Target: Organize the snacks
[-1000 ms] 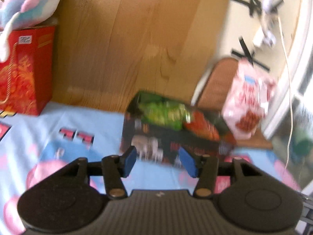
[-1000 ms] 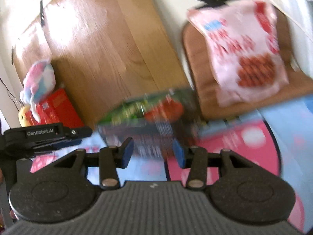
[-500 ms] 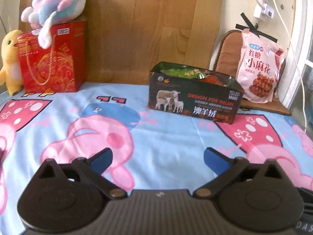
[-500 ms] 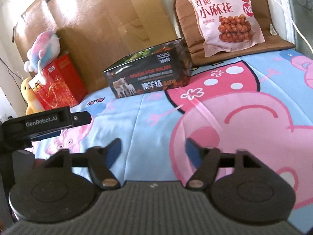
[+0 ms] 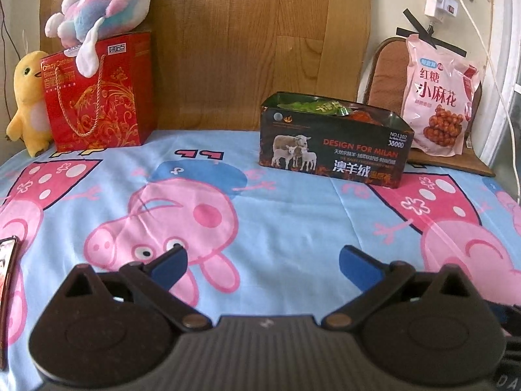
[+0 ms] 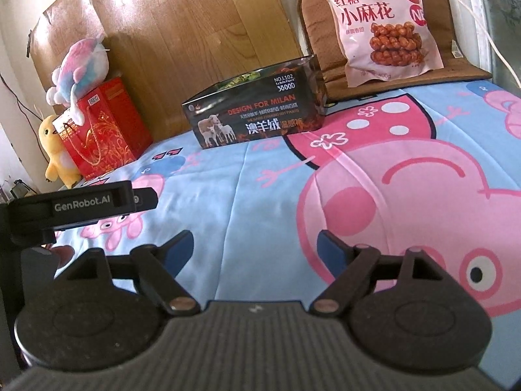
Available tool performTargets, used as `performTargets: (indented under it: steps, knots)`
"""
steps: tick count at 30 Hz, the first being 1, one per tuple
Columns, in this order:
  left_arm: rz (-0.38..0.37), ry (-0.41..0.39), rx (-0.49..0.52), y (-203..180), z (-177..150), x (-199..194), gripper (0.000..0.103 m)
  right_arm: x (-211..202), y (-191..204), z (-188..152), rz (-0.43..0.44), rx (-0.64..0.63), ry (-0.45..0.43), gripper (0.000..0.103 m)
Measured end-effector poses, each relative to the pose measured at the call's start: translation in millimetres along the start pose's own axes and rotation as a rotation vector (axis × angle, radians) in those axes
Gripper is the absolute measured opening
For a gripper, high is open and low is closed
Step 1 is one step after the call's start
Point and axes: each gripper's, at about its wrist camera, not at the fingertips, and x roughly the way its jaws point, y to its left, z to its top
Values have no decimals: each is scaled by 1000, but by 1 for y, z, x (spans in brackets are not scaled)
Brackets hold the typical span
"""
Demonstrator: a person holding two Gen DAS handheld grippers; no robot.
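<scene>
While the left gripper (image 5: 262, 262) stands wide and empty and the right gripper (image 6: 255, 244) is opening on nothing, the pink snack bag (image 5: 438, 96) – propped against the brown cushion (image 5: 387, 75) beside the dark box (image 5: 332, 143) – looks light, crinkly and slippery, its contents likely brittle, so pinch its sealed top edge.

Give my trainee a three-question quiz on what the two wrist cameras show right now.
1. True or false: the dark printed cardboard box on the blue cartoon bedsheet already holds snack packets.
2. What leans on the brown seat cushion? A) red gift bag B) pink bag of fried dough twists C) yellow chick plush
3. What lies on the red gift bag?

Key:
1. True; green and orange packets show inside.
2. B
3. The pink-and-blue plush toy.
</scene>
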Motion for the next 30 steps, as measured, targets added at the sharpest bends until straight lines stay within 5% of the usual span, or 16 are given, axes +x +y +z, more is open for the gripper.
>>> performTargets:
  steps: [30]
  knots:
    - [122,-56,29,4,1,2,103,6,-2,1,-8,15,-5,85]
